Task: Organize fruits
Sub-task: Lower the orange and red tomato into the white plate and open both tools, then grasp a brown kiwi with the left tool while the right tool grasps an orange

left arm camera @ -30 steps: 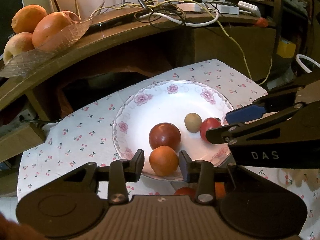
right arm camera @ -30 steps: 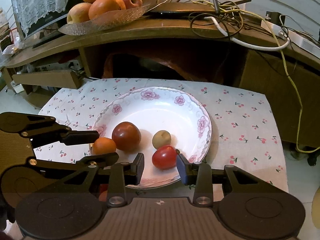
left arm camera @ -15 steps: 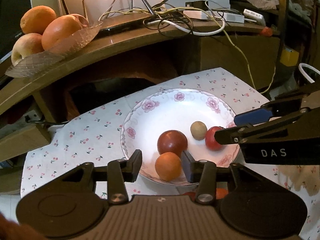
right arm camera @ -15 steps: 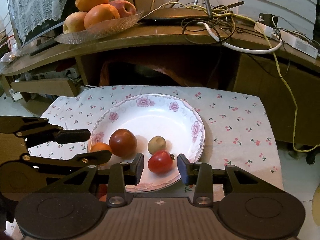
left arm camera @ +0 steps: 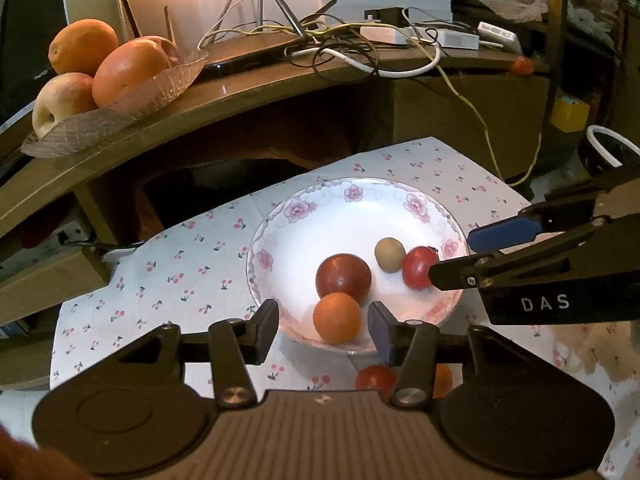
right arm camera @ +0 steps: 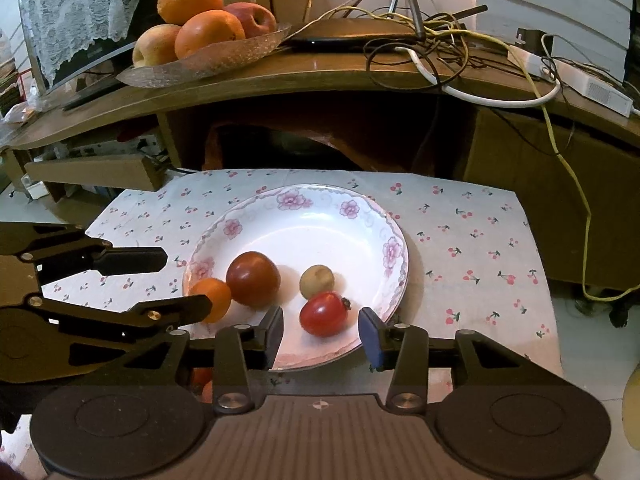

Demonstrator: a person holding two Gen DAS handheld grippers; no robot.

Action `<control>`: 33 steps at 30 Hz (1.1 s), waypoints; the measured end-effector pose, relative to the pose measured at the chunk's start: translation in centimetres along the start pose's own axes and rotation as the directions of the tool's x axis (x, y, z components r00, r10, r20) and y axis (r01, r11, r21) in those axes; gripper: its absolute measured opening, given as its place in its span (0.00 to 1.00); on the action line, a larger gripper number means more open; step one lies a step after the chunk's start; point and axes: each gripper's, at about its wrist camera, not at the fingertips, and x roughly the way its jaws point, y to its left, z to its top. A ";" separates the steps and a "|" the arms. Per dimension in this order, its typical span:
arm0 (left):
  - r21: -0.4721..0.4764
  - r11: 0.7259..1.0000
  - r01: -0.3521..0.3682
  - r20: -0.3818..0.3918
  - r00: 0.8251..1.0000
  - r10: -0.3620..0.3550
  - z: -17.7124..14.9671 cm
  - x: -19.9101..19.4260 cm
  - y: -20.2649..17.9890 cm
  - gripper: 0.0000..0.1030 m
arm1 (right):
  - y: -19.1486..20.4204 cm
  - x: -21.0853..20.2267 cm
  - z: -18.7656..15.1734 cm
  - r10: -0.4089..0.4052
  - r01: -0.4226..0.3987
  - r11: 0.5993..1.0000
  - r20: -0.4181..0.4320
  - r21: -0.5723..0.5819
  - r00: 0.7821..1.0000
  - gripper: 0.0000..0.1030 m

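Both grippers are hovering wide open, holding nothing: left gripper (left arm camera: pixel 324 328) framing the orange (left arm camera: pixel 337 317), right gripper (right arm camera: pixel 320 330) framing the tomato (right arm camera: pixel 325 313). 4 fruits sitting on the plate (right arm camera: pixel 352 208). Likely between placements; next calls for fetching fruit lying near the plate's front edge.

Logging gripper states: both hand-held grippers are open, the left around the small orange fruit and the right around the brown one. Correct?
One slip: in the right wrist view the right hand-held gripper is open around the bright red fruit, not the brown fruit. The left hand-held gripper is open around the small orange fruit.
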 end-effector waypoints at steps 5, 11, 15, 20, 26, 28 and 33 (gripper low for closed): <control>0.011 1.000 0.016 -0.009 1.000 -0.016 -0.6 -0.8 0.0 0.54 | 0.8 -0.5 -0.4 0.015 -0.015 1.000 -0.002 -0.016 1.000 0.46; 0.016 0.999 0.052 -0.044 0.998 -0.052 -2.0 -1.4 0.1 0.54 | 1.4 -0.8 -1.0 0.031 -0.031 0.999 -0.023 -0.017 0.999 0.47; 0.033 0.996 0.079 -0.075 0.994 -0.076 -3.3 -2.0 -0.2 0.54 | 1.7 -1.2 -2.0 0.038 -0.039 0.999 -0.044 -0.030 0.998 0.47; 0.038 0.992 0.118 -0.113 0.987 -0.113 -4.9 -2.6 -0.6 0.54 | 2.1 -1.6 -2.8 0.057 -0.060 0.997 -0.072 -0.042 0.996 0.47; 0.037 0.991 0.126 -0.160 0.980 -0.119 -6.3 -1.7 -0.9 0.55 | 3.0 -0.9 -3.7 0.071 -0.080 0.994 -0.119 -0.076 0.990 0.53; 0.037 0.991 0.132 -0.167 0.978 -0.124 -6.5 -1.6 -1.0 0.55 | 3.2 -0.4 -3.9 0.072 -0.084 0.993 -0.132 -0.084 0.989 0.53; 0.040 0.989 0.143 -0.168 0.977 -0.134 -6.8 -1.5 -1.2 0.54 | 3.6 0.1 -3.8 0.085 -0.100 0.990 -0.145 -0.098 0.986 0.53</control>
